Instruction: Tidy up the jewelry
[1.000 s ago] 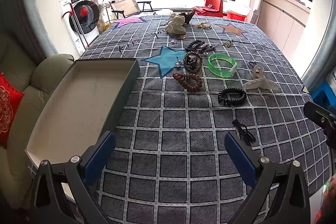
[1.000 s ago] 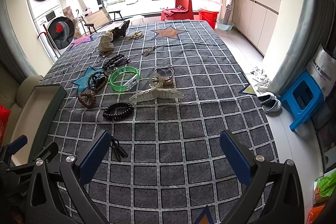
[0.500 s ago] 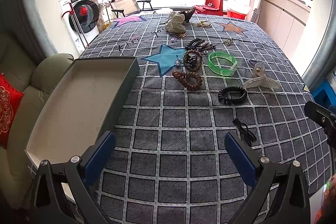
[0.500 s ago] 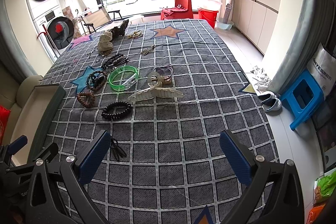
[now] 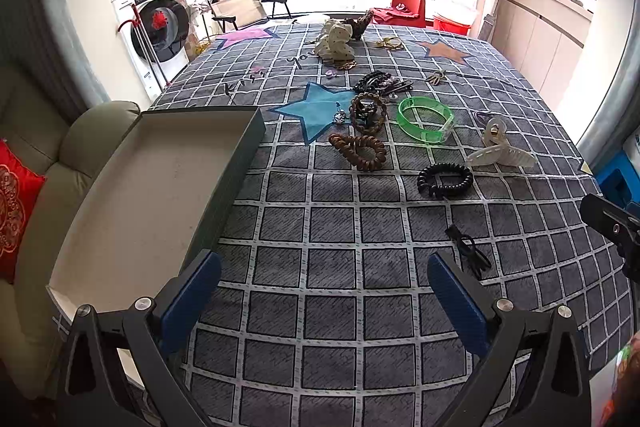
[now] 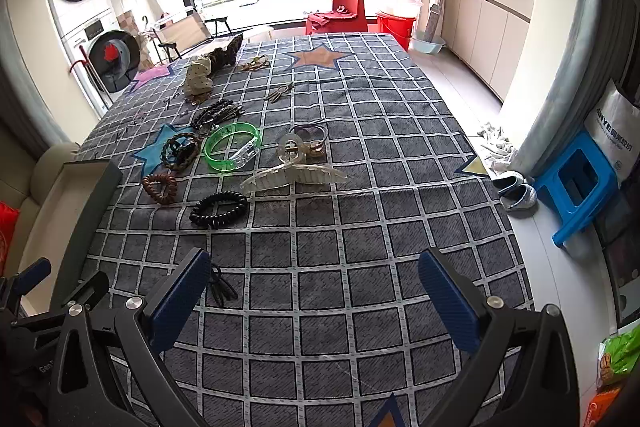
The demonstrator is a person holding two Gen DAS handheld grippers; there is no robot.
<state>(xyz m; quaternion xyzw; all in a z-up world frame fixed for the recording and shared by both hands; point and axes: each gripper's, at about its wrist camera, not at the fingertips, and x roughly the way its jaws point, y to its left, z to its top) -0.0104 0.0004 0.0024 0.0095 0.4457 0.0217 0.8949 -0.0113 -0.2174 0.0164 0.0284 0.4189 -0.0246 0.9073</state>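
Note:
Jewelry and hair pieces lie spread on a grey checked tablecloth (image 5: 332, 239). A black spiral tie (image 5: 445, 180) (image 6: 219, 209), a brown spiral tie (image 5: 358, 151) (image 6: 160, 187), a green bangle (image 5: 426, 119) (image 6: 233, 146) and a clear claw clip (image 5: 500, 151) (image 6: 294, 173) sit mid-table. A small black clip (image 5: 469, 251) (image 6: 220, 285) lies nearest. An empty open box (image 5: 148, 195) rests at the left edge. My left gripper (image 5: 320, 293) and right gripper (image 6: 314, 289) both hang open above the near cloth, holding nothing.
A beige sofa (image 5: 36, 147) with a red cushion (image 5: 16, 203) stands left of the table. More trinkets and a spotted scrunchie (image 5: 334, 43) lie at the far end. A blue stool (image 6: 576, 195) and slippers (image 6: 514, 189) are on the floor to the right.
Both views have crept slightly forward over the table. Neither gripper's opening has changed and no item has moved.

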